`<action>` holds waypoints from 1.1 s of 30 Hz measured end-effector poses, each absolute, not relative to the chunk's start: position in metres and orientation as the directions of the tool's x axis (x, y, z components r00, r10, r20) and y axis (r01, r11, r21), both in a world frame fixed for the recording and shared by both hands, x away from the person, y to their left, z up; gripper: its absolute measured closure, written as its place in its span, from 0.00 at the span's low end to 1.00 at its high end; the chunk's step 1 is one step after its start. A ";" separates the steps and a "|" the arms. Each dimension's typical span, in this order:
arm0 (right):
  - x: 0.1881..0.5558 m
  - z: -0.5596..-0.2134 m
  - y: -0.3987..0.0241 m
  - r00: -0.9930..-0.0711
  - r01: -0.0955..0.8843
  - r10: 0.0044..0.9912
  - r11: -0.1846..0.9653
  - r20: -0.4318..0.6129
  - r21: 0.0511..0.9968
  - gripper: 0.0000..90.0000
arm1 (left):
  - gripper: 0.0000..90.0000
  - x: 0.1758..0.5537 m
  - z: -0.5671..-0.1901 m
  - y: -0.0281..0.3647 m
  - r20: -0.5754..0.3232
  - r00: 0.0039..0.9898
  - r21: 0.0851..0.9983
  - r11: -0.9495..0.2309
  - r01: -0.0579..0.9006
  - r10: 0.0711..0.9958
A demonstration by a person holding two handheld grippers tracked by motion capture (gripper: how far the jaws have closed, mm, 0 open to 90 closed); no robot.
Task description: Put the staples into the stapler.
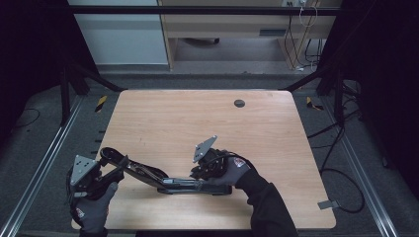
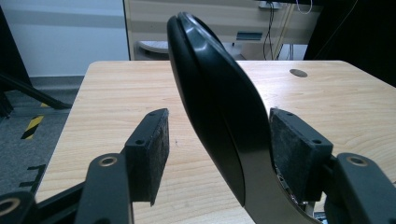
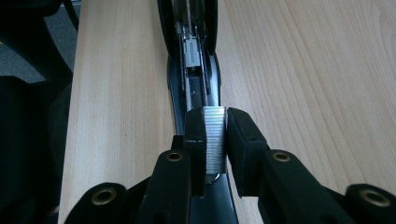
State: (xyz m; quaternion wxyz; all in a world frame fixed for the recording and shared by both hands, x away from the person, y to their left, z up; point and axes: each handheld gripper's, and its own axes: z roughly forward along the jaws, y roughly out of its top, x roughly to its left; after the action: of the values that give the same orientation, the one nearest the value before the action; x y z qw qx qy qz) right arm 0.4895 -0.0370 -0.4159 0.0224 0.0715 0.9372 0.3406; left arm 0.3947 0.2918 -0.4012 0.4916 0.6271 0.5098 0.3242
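A black, long-bodied stapler with a steel magazine (image 1: 168, 181) lies opened out on the pale wooden worktop (image 1: 197, 118), near its front edge. Its curved black top arm (image 2: 210, 107) stands raised between the left gripper's (image 1: 111, 163) fingers, which are spread wide; one pad (image 2: 294, 149) rests against the arm, the other pad stands clear. The right gripper's (image 3: 215, 140) fingers are closed tightly on a silver strip of staples (image 3: 215, 140), held directly above the open magazine channel (image 3: 194, 60).
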 end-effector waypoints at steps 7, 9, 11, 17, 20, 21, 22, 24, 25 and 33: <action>0.488 -0.422 -0.028 -0.991 0.119 0.133 0.764 0.026 0.634 0.87 | 0.43 0.395 -0.401 0.292 -0.095 0.268 0.947 0.004 0.321 0.959; 0.489 -0.423 -0.027 -0.991 0.115 0.128 0.767 0.026 0.632 0.87 | 0.43 0.395 -0.401 0.292 -0.095 0.268 0.947 0.004 0.322 0.959; 0.490 -0.427 -0.027 -0.991 0.123 0.130 0.770 0.034 0.626 0.87 | 0.43 0.395 -0.402 0.292 -0.093 0.270 0.947 0.001 0.322 0.958; 0.490 -0.431 -0.027 -0.991 0.123 0.125 0.774 0.041 0.622 0.87 | 0.43 0.395 -0.402 0.292 -0.094 0.268 0.947 0.003 0.322 0.959; 0.490 -0.433 -0.027 -0.991 0.126 0.126 0.776 0.044 0.619 0.87 | 0.43 0.395 -0.402 0.292 -0.093 0.268 0.947 0.002 0.322 0.959; 0.490 -0.433 -0.028 -0.991 0.125 0.126 0.774 0.043 0.620 0.87 | 0.43 0.395 -0.402 0.292 -0.092 0.268 0.947 0.001 0.321 0.959; 0.490 -0.433 -0.028 -0.991 0.125 0.126 0.774 0.043 0.620 0.87 | 0.43 0.395 -0.402 0.292 -0.092 0.268 0.947 0.001 0.321 0.959; 0.491 -0.434 -0.028 -0.991 0.125 0.124 0.774 0.045 0.620 0.87 | 0.43 0.395 -0.402 0.291 -0.090 0.269 0.947 -0.001 0.322 0.959; 0.491 -0.434 -0.028 -0.991 0.125 0.124 0.775 0.044 0.619 0.87 | 0.43 0.395 -0.402 0.291 -0.091 0.269 0.947 -0.001 0.322 0.959; 0.492 -0.435 -0.027 -0.991 0.127 0.123 0.779 0.049 0.614 0.87 | 0.43 0.395 -0.402 0.292 -0.091 0.268 0.947 -0.001 0.322 0.959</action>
State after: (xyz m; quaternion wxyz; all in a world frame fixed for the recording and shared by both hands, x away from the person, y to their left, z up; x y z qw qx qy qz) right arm 0.4915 -0.0272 -0.4355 -0.0032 0.0663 0.9432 0.3255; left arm 0.3953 0.2916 -0.4020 0.4894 0.6282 0.5099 0.3252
